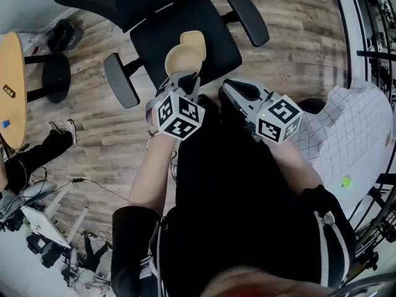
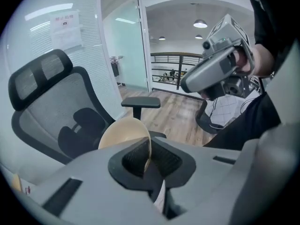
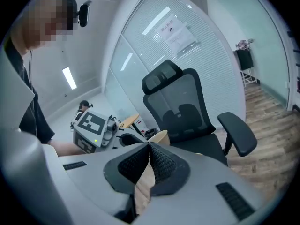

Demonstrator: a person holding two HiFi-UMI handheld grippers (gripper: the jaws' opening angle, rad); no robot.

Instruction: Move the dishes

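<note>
A beige dish (image 1: 179,58) hangs tilted over the black office chair's seat (image 1: 213,39). My left gripper (image 1: 184,78) is shut on its near rim. In the left gripper view the dish (image 2: 123,133) stands edge-up, its rim pinched between the black ribbed pads (image 2: 136,159). My right gripper (image 1: 228,90) floats beside it to the right, shut with nothing in it. In the right gripper view the pads (image 3: 165,162) meet, and the dish's edge (image 3: 161,136) peeks out just beyond them, beside the left gripper's marker cube (image 3: 91,124).
The mesh-backed office chair (image 2: 51,111) with its armrests (image 1: 120,79) fills the space ahead. A round wooden table (image 1: 11,88) stands at the left, with someone's legs (image 1: 43,150) and cables below it. A white gridded sheet (image 1: 349,135) lies at the right. A glass wall (image 2: 122,46) stands behind the chair.
</note>
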